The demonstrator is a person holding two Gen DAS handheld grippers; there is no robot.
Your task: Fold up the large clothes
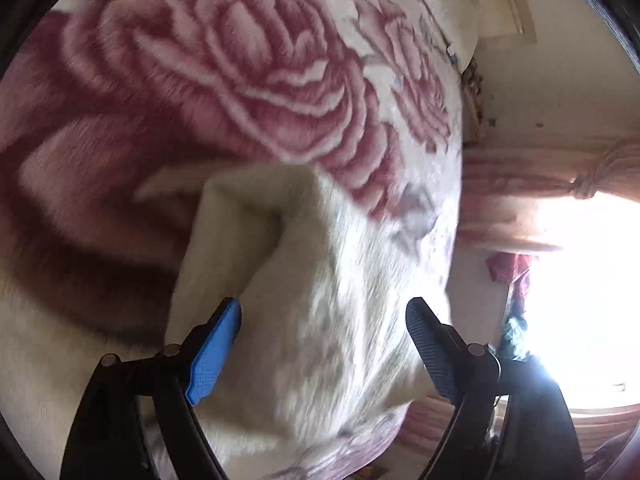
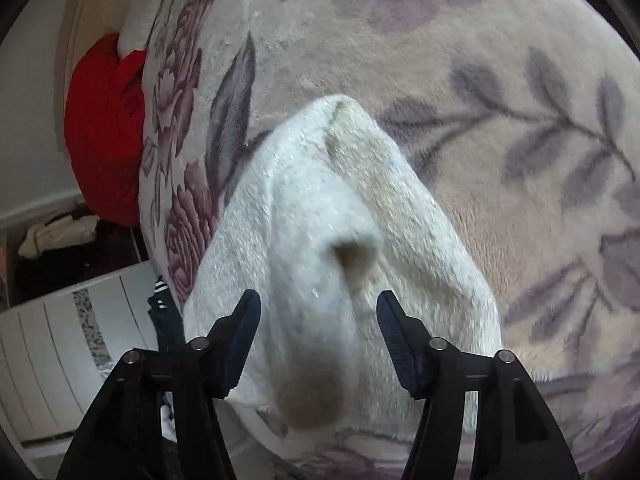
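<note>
Cloth (image 1: 312, 312) lies bunched between both claws' spread fingers: the left claw (image 1: 324, 344) stands wide around a cream fold running straight ahead, and the right claw (image 2: 318, 336) stands wide around another ridge (image 2: 332, 240) pointing forward over the flowered blanket (image 2: 520, 80).

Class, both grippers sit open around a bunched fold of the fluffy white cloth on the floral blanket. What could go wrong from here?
1. The left gripper straddles a thick ridge of white cloth; closing may pinch several layers, so the fold drags unevenly.
2. The right gripper is also open around the bulky hump; its pads may slip off the plush pile.
3. Reaching too deep could snag the floral blanket underneath.
</note>
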